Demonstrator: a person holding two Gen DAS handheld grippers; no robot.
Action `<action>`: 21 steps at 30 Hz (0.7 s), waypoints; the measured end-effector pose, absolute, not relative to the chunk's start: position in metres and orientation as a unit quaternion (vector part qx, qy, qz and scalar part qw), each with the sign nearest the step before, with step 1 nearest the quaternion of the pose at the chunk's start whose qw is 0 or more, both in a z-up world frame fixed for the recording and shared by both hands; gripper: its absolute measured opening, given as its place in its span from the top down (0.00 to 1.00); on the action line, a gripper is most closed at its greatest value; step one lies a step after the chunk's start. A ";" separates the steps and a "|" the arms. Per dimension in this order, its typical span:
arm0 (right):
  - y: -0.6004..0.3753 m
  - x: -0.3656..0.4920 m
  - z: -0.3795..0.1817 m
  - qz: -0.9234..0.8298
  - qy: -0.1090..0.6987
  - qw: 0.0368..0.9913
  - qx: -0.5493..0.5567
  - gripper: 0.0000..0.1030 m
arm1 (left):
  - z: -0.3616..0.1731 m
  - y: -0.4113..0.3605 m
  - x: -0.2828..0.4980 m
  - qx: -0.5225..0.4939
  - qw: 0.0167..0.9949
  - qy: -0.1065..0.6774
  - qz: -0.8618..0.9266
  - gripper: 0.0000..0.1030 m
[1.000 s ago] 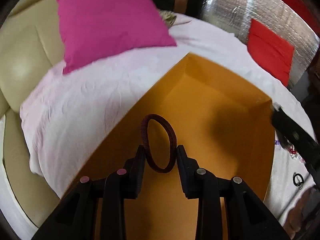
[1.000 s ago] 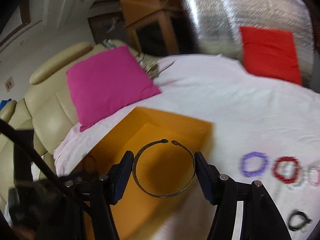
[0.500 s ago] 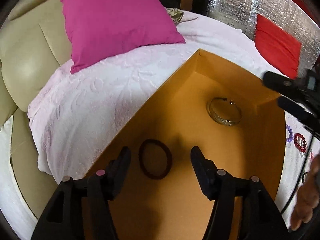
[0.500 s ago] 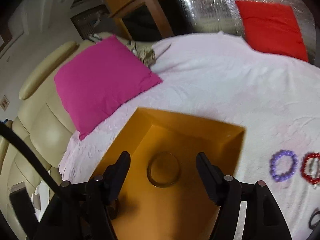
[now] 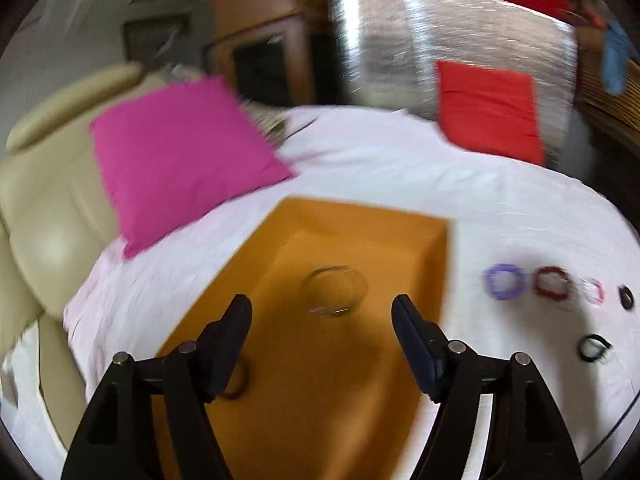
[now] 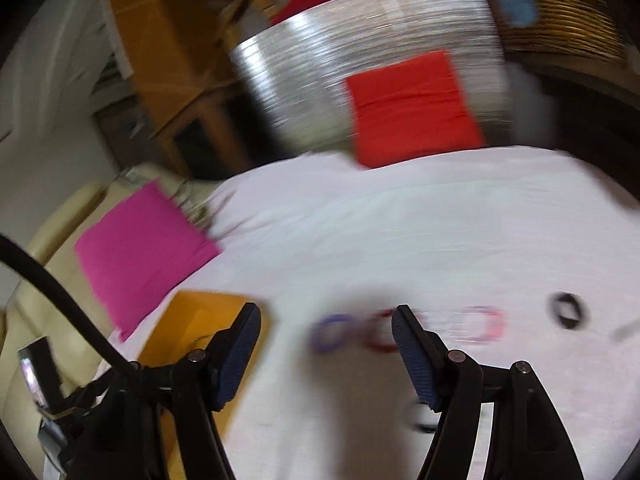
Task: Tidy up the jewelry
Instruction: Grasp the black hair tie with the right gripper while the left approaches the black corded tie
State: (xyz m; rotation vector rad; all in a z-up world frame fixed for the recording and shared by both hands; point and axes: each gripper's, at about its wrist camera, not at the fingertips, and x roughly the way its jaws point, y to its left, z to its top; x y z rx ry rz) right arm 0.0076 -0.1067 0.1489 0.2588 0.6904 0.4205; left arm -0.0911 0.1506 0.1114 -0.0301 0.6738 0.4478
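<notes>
An orange box lies open on the white bedspread. Inside it lie a metal bangle and a dark hair tie, half hidden behind my left finger. My left gripper is open and empty above the box. To the right of the box lie a purple bead bracelet, a red one, a pale pink one and two black rings. My right gripper is open and empty above the bedspread, near the purple bracelet and the red one. The box is at its left.
A magenta pillow leans on a cream leather headboard at the left. A red cushion stands at the back against a silver foil panel. A black cable crosses the right wrist view. Both views are motion-blurred.
Both grippers opened and dropped their pieces in the box: left the dark hair tie, right the metal bangle. Both then pulled back; the right swung right toward the bracelets.
</notes>
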 end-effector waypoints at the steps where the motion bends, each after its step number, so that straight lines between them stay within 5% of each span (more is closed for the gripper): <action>1: -0.126 0.007 0.147 0.188 0.335 0.914 0.133 0.30 | 0.112 0.136 -0.088 -0.001 0.924 0.322 0.206 0.27; 13: -0.250 0.030 0.098 0.079 0.382 0.894 0.221 0.30 | 0.081 0.012 -0.048 0.102 0.928 0.357 0.040 0.26; 21: -0.301 0.059 0.068 0.046 0.422 0.871 0.247 0.31 | 0.053 -0.019 -0.026 0.062 0.905 0.418 -0.046 0.26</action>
